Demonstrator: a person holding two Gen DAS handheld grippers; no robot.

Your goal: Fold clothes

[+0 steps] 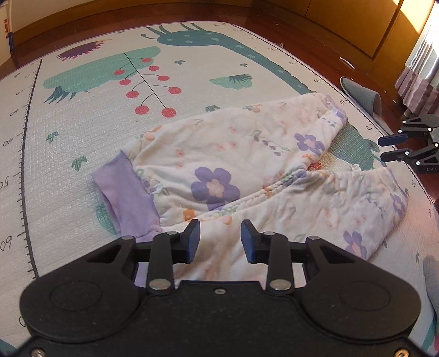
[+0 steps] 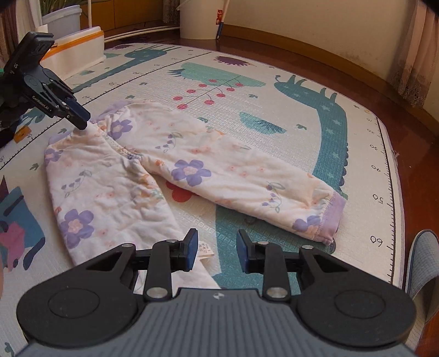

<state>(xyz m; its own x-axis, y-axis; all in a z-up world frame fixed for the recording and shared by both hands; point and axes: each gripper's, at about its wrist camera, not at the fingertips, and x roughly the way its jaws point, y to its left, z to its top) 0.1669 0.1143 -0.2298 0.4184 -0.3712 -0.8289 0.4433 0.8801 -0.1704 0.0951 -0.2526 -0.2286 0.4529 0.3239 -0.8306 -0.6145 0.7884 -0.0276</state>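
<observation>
Left wrist view gives you the trousers from the waist end: your left gripper sits low over the waistband, jaws spread with cloth showing in the gap between them, and nothing is pinched there. This view also shows your right gripper out at the right edge of the play mat, blue pads parted, just past the trousers. A grey slipper lies on the wooden floor beyond the mat's edge.

Right wrist view shows what the other cannot: the whole spread of the garment. The two legs fork apart in a V from the waist at upper left. One leg runs toward the lower right and ends in a purple cuff lying flat on the mat; the other leg runs down toward your right gripper. That gripper's jaws are apart; the end of the near leg and its small white label sit against the left pad, while bare mat fills the rest of the gap. Your left gripper appears here at upper left, tips at the waistband; from this angle you cannot tell whether it touches the cloth. A white bucket stands on the floor behind the mat.
</observation>
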